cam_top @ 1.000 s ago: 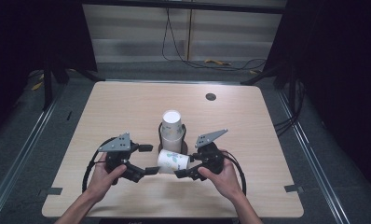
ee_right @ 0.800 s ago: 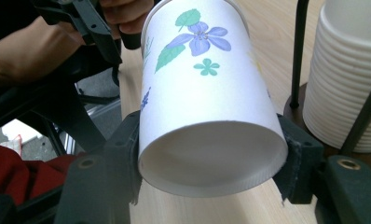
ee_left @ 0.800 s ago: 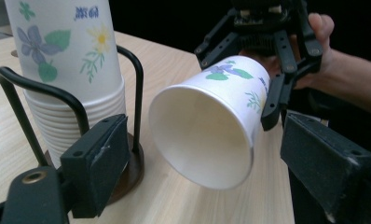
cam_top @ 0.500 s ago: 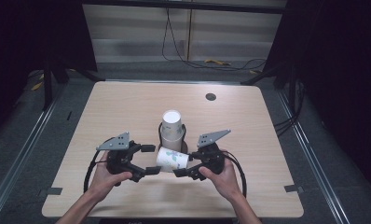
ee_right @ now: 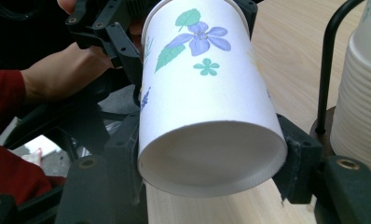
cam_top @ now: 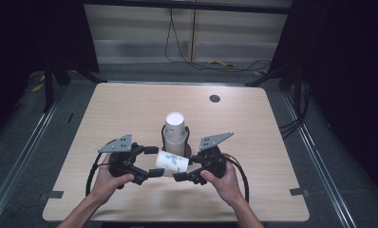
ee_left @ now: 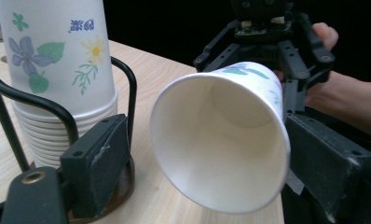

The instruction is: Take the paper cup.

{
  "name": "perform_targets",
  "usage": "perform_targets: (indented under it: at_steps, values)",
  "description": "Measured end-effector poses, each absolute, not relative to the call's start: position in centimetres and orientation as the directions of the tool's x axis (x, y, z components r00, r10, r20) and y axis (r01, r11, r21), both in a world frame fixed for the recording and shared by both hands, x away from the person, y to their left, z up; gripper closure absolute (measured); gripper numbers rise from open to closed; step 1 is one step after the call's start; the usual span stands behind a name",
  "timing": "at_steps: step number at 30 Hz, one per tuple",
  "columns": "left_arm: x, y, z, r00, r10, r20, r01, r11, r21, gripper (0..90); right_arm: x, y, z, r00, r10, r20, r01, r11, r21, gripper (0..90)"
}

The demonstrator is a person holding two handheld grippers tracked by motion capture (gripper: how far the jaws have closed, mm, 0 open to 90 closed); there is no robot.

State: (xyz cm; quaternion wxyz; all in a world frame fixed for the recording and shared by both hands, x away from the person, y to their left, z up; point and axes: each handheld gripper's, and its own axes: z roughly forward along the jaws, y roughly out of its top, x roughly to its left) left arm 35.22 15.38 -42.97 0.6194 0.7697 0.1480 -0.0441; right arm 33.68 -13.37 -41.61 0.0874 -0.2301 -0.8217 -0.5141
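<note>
High view, lower centre: the right gripper (cam_top: 181, 176) clamps its fingers on the floral paper cup (cam_top: 171, 162) near its base; the left gripper (cam_top: 155, 161) straddles the rim, open. Handover looks underway; next, close left.

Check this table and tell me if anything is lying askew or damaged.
One paper cup lies on its side in the air between the two grippers, not upright like the stack of cups in its black holder. The right gripper clamps its base end. Its wide rim sits between the left gripper's open fingers. No dents or spills show.
</note>
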Motion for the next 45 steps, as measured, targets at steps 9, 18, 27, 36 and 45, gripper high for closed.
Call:
perform_targets:
  at_steps: [9,18,27,36,45]
  values:
    - [35.1,14.7,-43.2,0.960,0.149,-0.237,0.266,-0.229,0.936,16.2,33.6,-13.0,-41.6,-0.884,0.267,0.383,0.460,0.357,0.813,36.8]
    - [35.1,14.9,-43.0,0.964,0.124,-0.236,0.258,-0.208,0.944,22.2,33.6,-13.1,-41.8,-0.887,0.247,0.390,0.457,0.346,0.819,36.9]
    - [35.1,15.1,-43.0,0.963,0.110,-0.245,0.263,-0.201,0.944,24.8,33.9,-13.2,-42.2,-0.885,0.224,0.408,0.463,0.336,0.820,36.4]
    - [35.1,15.1,-42.9,0.967,0.108,-0.232,0.251,-0.219,0.943,26.1,33.9,-13.1,-42.4,-0.887,0.230,0.401,0.461,0.363,0.810,34.7]
    - [35.2,15.2,-42.9,0.969,0.103,-0.224,0.242,-0.229,0.943,28.0,33.8,-12.4,-42.7,-0.892,0.267,0.366,0.448,0.407,0.796,29.7]
